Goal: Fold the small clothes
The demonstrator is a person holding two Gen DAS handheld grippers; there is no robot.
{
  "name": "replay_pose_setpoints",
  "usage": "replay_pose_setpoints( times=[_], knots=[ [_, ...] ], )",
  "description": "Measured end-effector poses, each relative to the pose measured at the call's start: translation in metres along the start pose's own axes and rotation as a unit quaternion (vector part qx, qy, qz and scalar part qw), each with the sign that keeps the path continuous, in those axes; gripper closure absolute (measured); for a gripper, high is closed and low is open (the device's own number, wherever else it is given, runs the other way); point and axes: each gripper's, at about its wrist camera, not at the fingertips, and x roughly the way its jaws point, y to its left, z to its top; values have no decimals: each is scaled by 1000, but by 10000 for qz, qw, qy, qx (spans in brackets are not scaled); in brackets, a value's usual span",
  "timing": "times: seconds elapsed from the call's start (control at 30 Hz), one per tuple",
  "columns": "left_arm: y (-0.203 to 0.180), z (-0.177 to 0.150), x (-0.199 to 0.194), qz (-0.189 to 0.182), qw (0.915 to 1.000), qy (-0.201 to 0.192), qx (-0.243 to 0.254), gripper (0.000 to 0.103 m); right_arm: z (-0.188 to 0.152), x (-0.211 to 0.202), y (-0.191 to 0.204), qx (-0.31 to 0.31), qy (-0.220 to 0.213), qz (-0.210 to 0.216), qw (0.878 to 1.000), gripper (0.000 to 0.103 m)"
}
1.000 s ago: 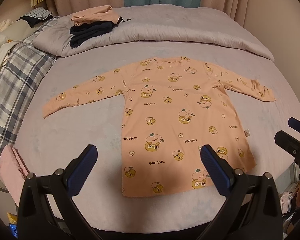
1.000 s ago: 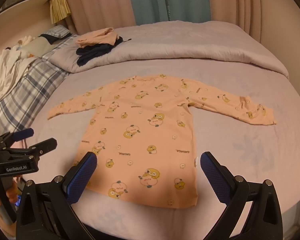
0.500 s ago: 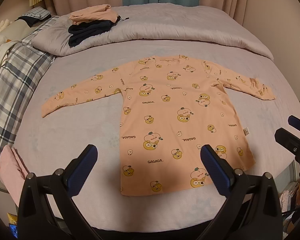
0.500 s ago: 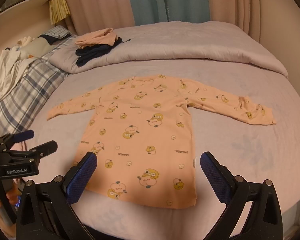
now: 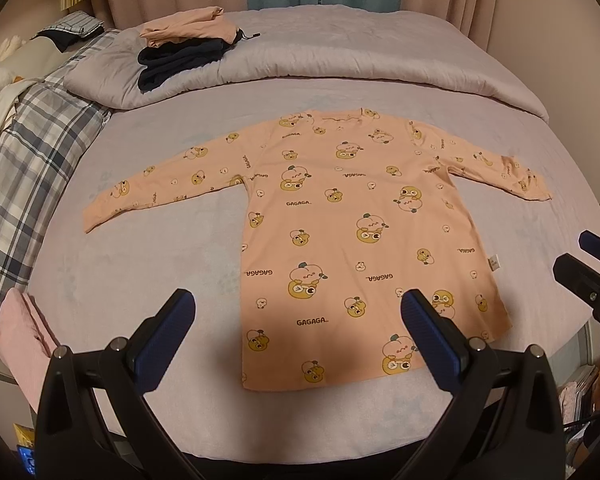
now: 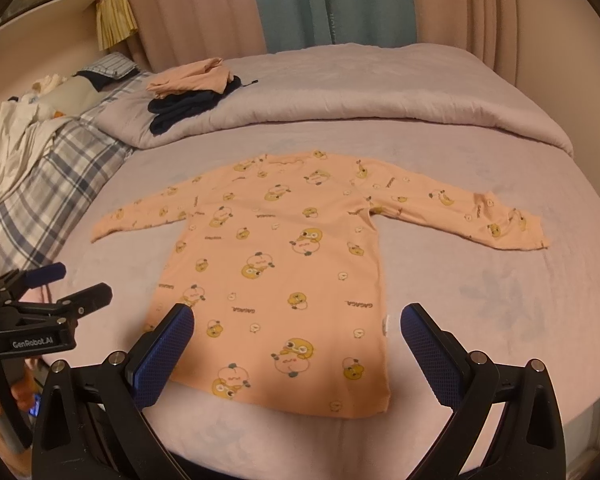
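Both the left gripper (image 5: 296, 332) and the right gripper (image 6: 296, 340) hover wide open and empty over the hem of the shirt (image 5: 356, 240), spread flat on the bed (image 5: 140, 280), where a shallow pinch could snag the sheet too or bunch the cloth.

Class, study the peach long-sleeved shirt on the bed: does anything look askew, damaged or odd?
Nothing stands out. The peach cartoon-print long-sleeved shirt lies flat on the lilac bed sheet, both sleeves spread, unfolded, with no visible damage.
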Motion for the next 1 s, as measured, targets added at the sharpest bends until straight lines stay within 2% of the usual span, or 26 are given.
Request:
replay_pose_setpoints(
  times=[1.0],
  knots=[
    [-1, -1, 1, 7, 10000, 23, 22, 0, -1, -1, -1, 31, -2, -28, 10000, 1]
  ],
)
